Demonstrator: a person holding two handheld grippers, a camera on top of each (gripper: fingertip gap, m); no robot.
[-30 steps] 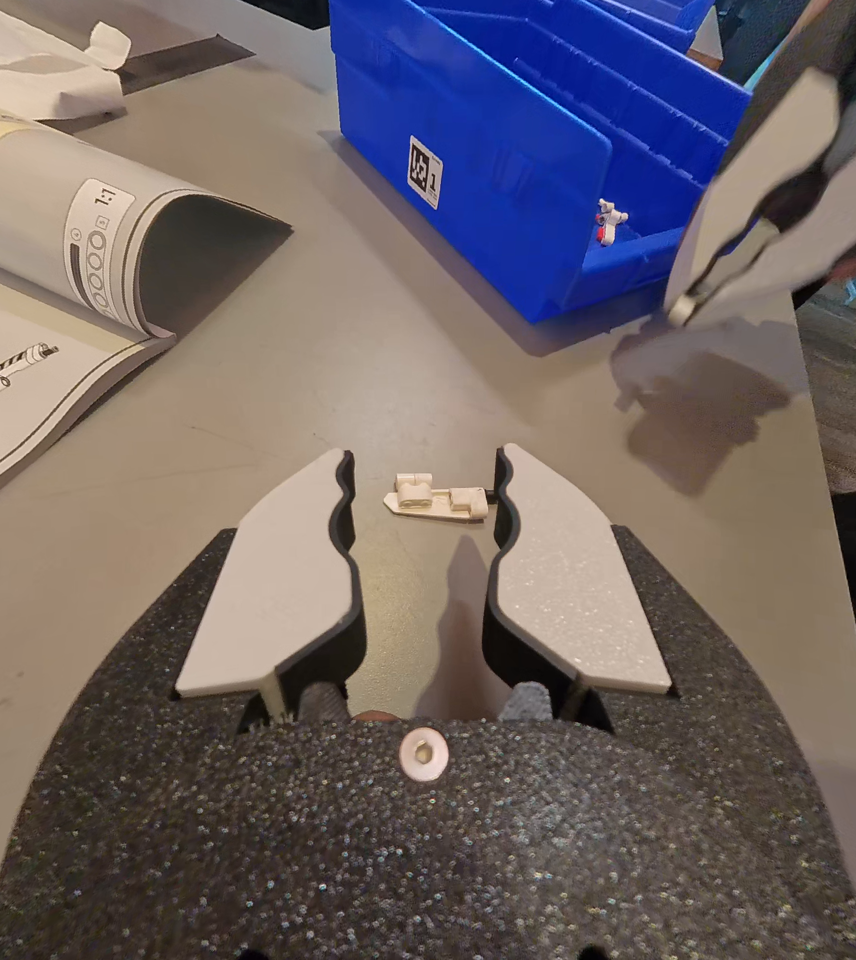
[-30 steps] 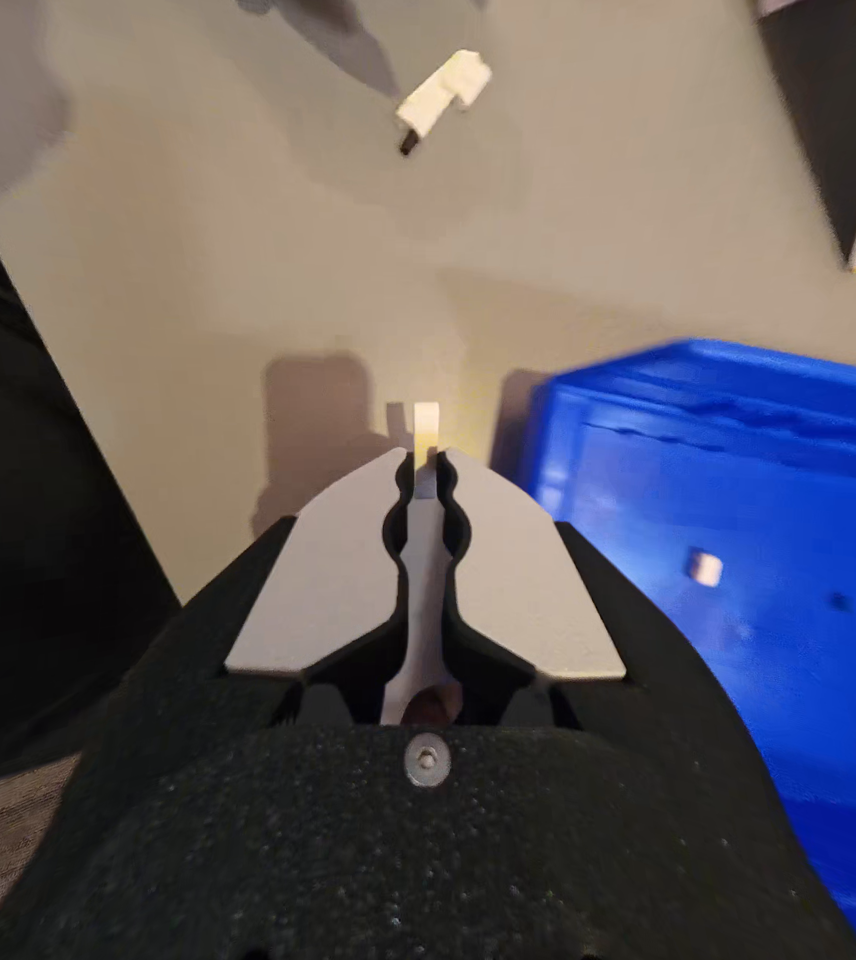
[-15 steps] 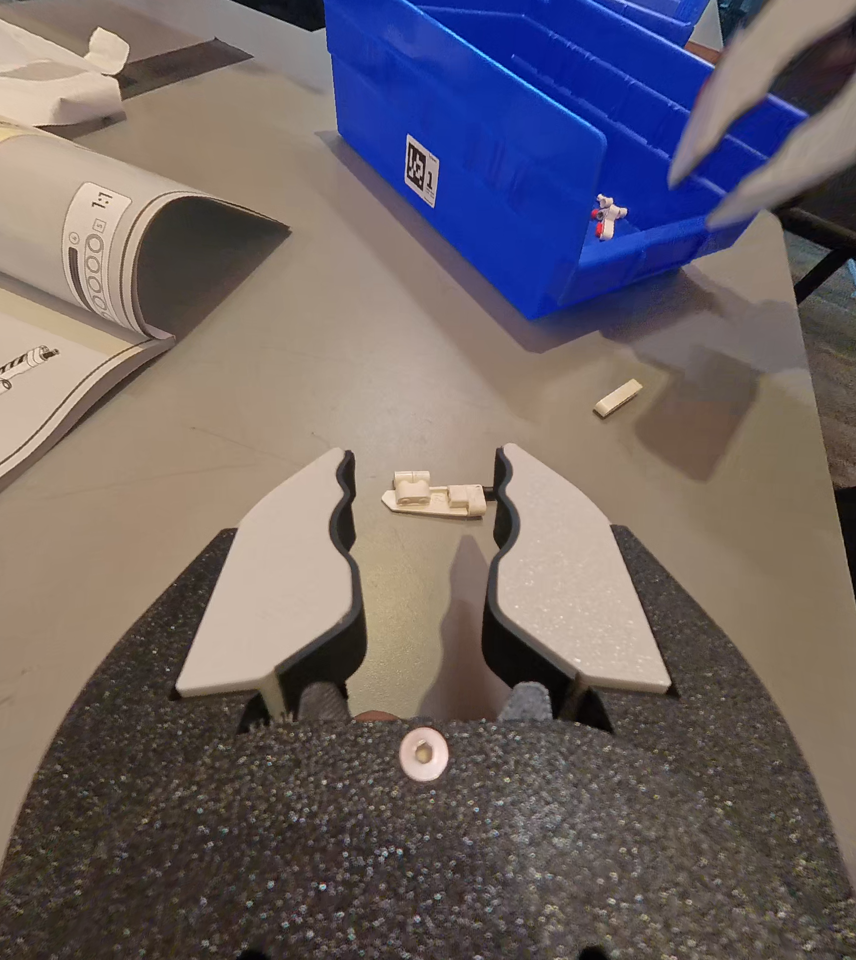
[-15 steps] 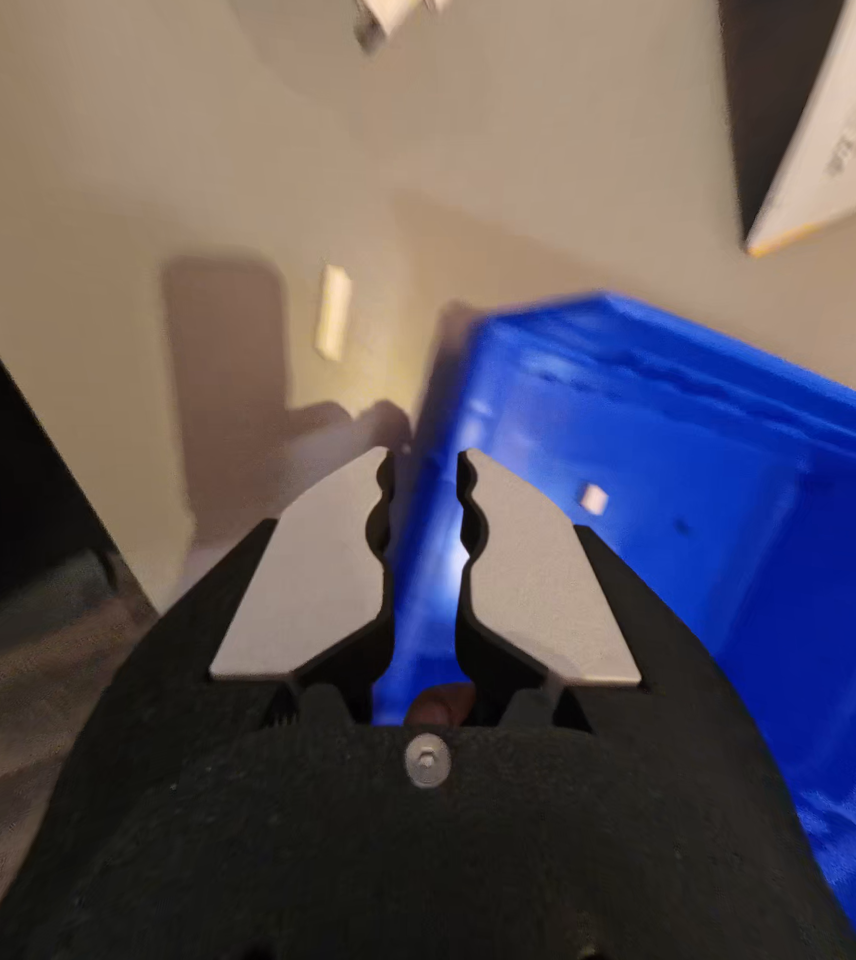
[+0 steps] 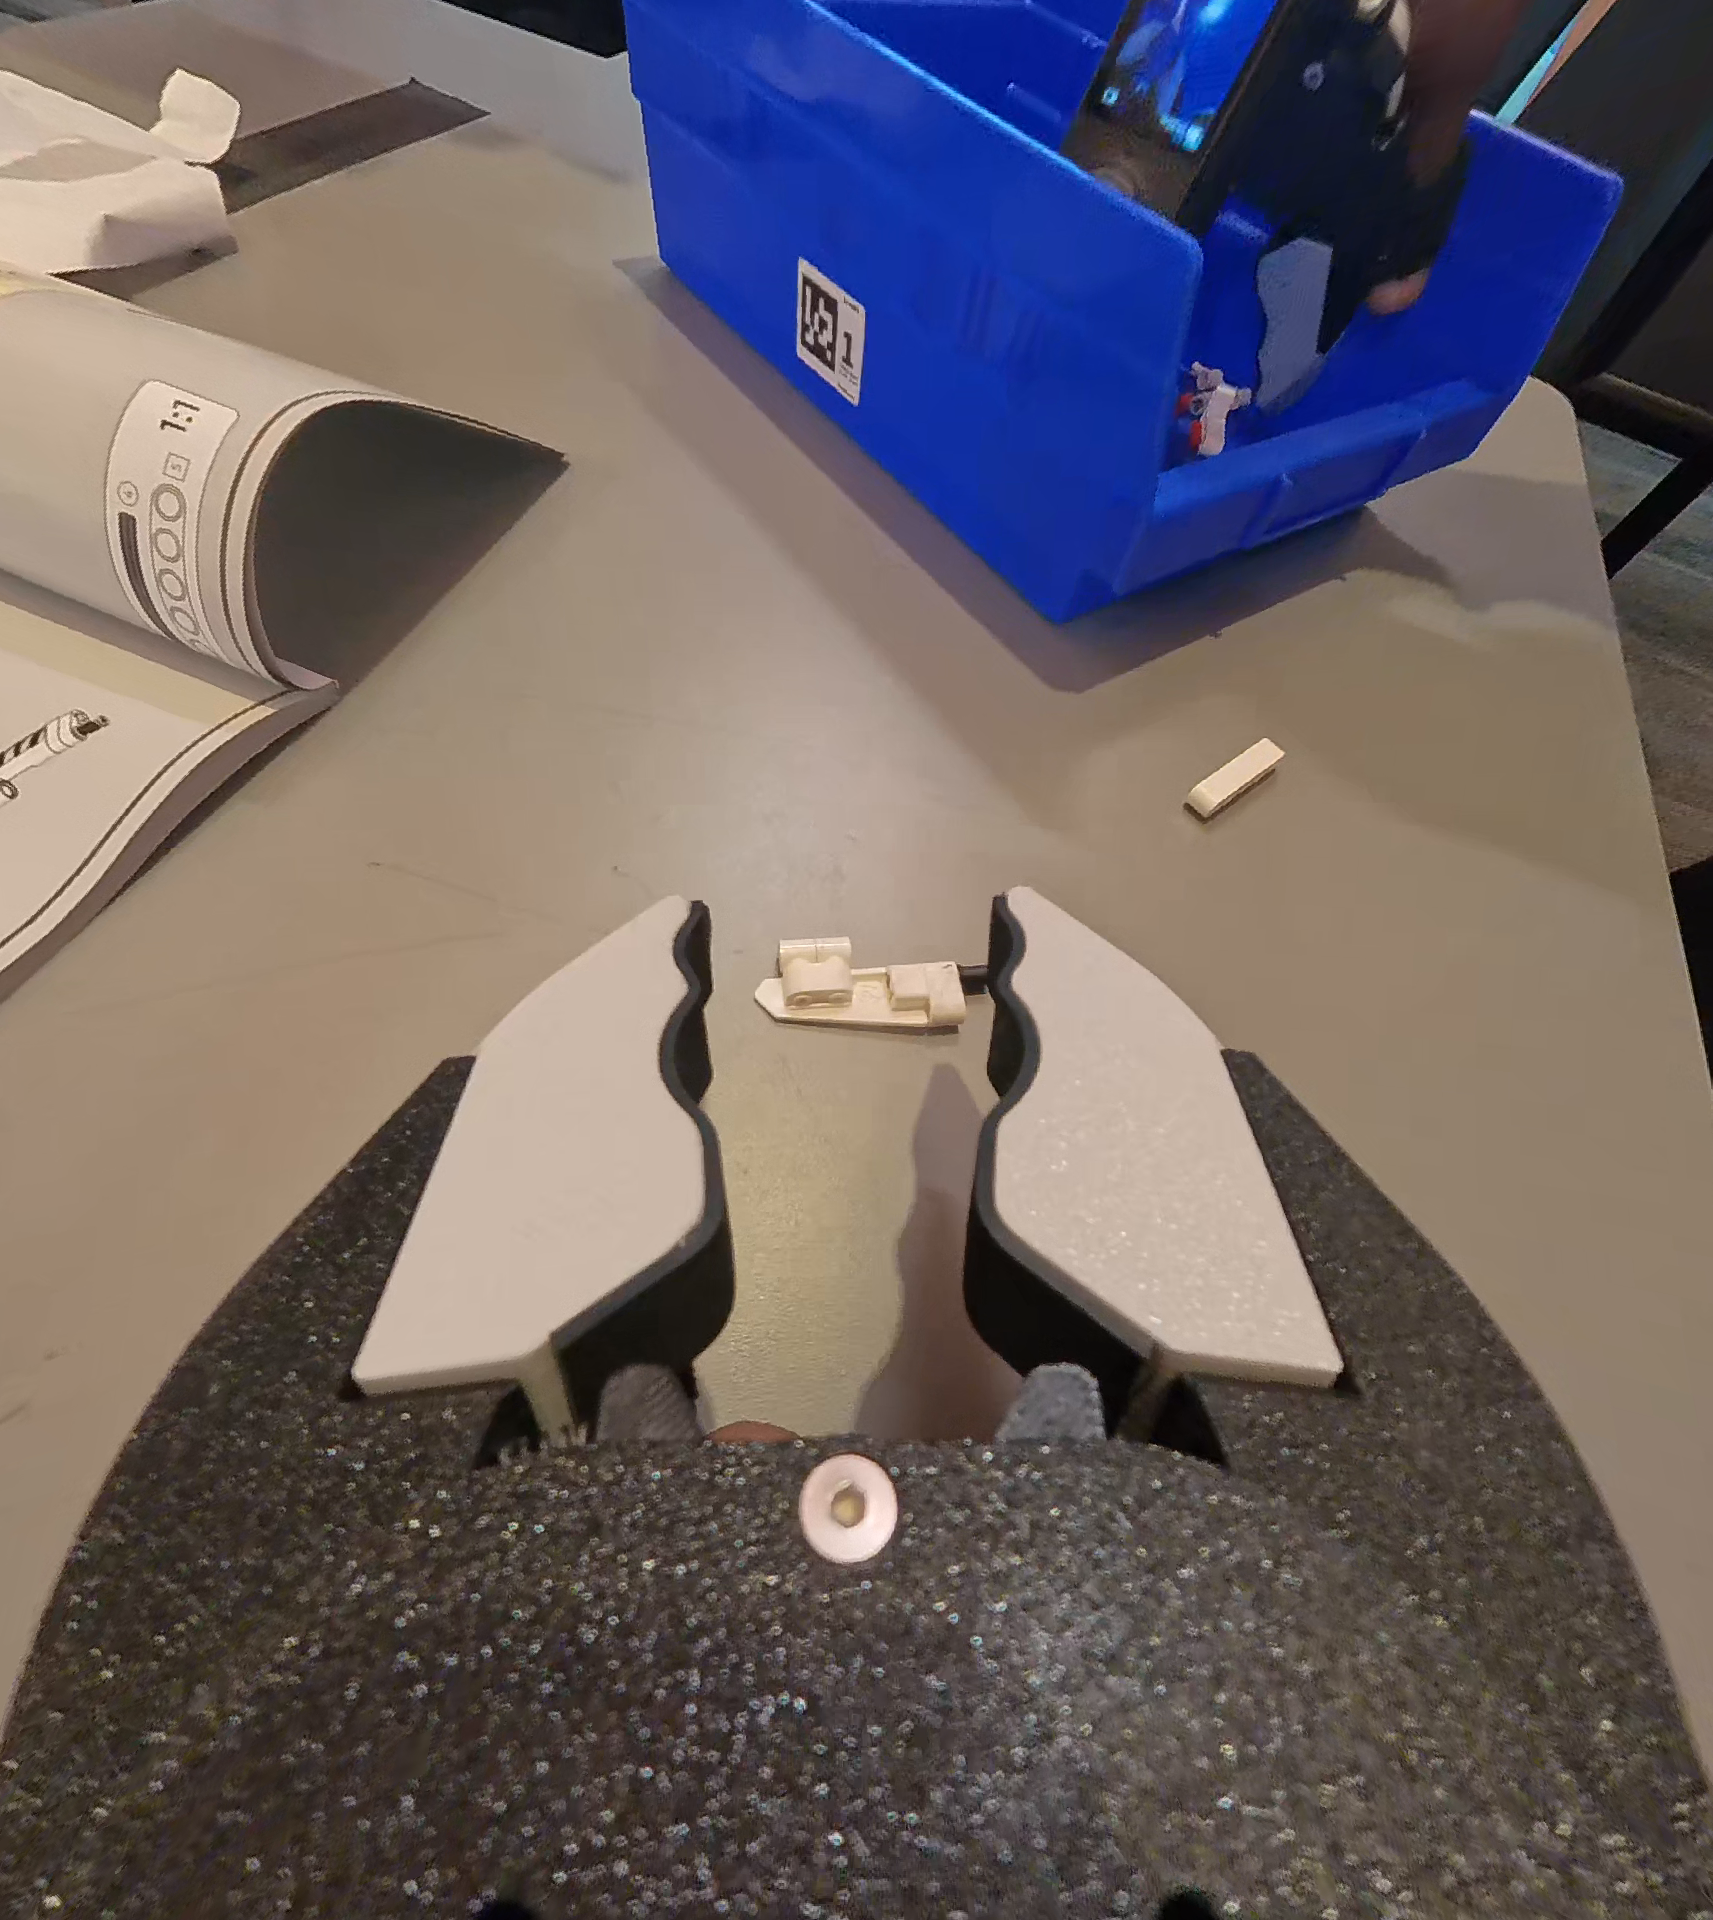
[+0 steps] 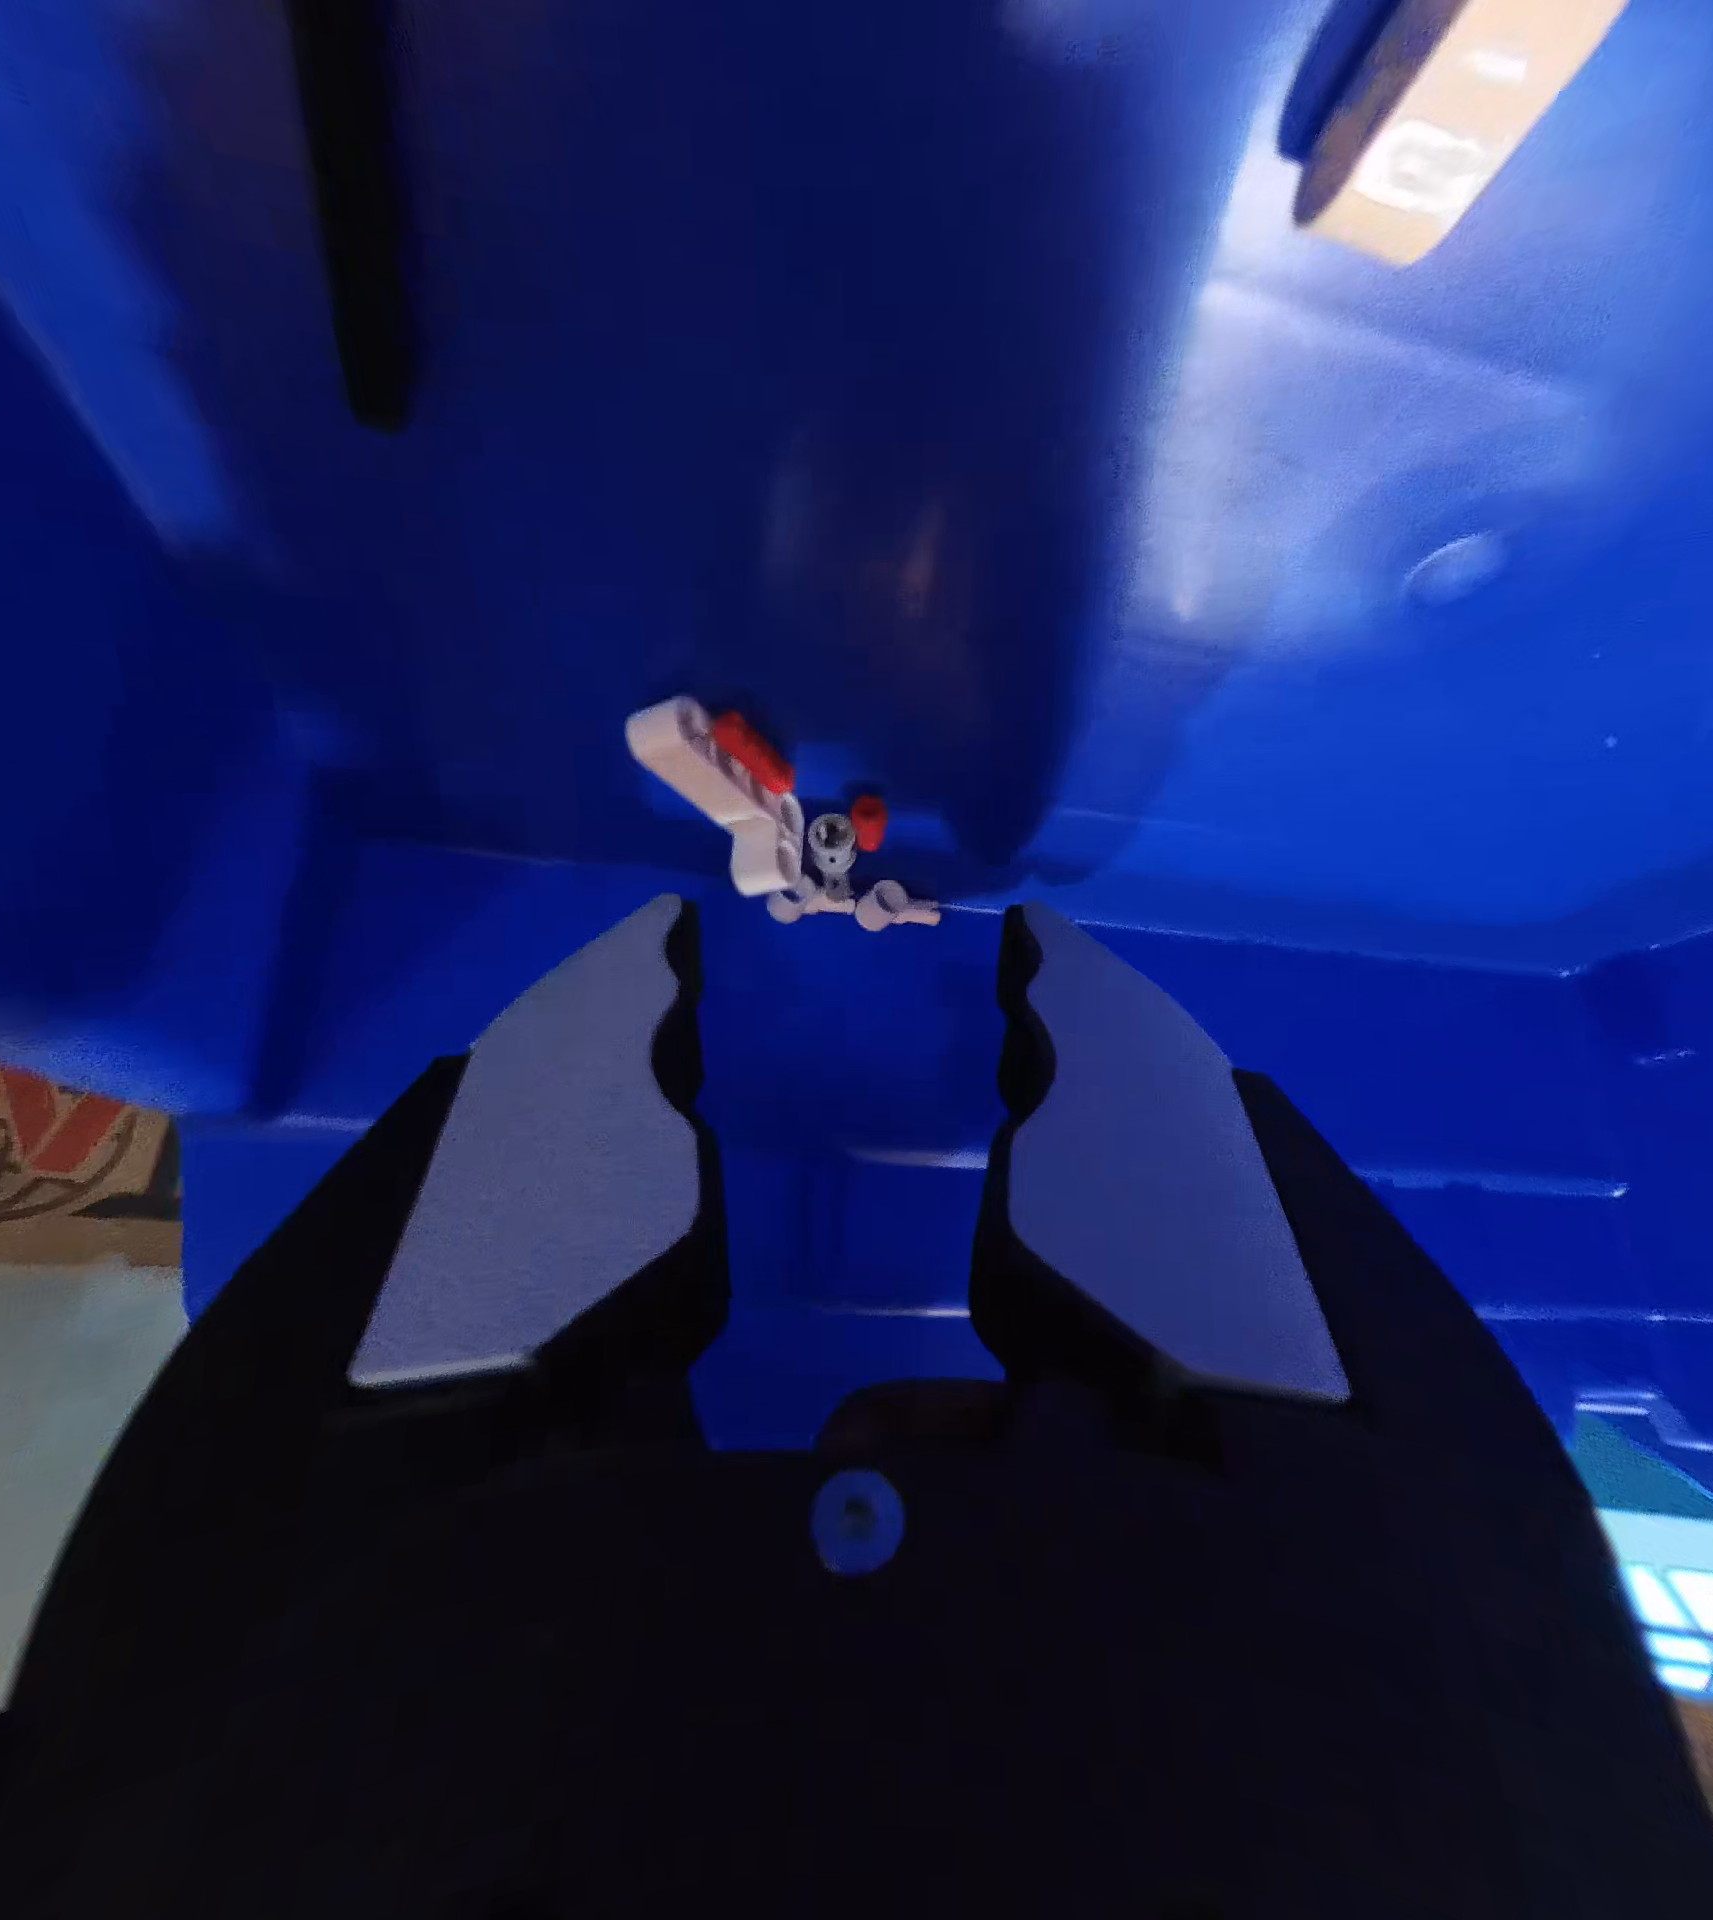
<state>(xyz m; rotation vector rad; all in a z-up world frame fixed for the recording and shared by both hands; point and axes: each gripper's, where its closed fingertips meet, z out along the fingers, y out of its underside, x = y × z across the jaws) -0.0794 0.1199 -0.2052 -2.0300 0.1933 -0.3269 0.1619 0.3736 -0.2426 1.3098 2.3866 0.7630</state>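
While our left gripper rests on the surface, fingers wide around an ungripped white assembly, our right gripper, fingers spread and empty, hovers inside the blue bin near small white-and-red pieces.

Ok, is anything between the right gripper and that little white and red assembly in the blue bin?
Nothing visible. The right gripper is open inside the blue bin, and the white and red assembly lies just past its fingertips with only bare bin floor between them.
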